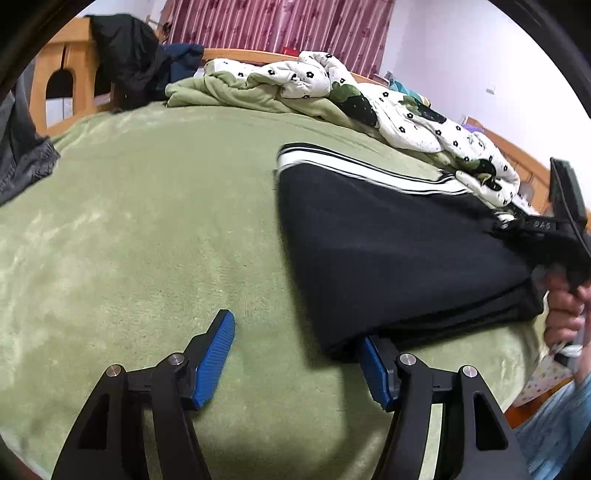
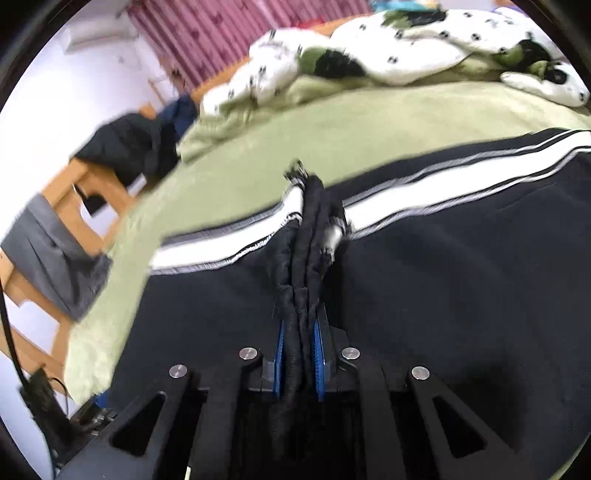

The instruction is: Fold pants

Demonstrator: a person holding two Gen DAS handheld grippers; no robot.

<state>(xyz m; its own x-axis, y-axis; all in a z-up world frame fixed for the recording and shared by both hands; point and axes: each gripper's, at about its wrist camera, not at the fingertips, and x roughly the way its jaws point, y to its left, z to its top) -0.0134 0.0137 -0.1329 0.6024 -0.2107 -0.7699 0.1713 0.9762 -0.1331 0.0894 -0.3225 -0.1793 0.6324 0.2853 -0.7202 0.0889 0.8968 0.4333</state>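
Green-blanketed bed [image 1: 147, 206] across the frame; black pants [image 1: 388, 251] with white side stripe lying right of centre. Left hand-held gripper [image 1: 299, 354] at lower centre, parted, right pad under the pants' edge. Right hand-held gripper [image 2: 299, 358] clamped on bunched pants fabric.

The left wrist view looks down along its fingers [image 1: 218, 354] across the green bed [image 1: 147, 221], close above it. The right wrist view sits closer over the black pants [image 2: 443, 277]; both share pants, bed and curtain [image 1: 280, 26]
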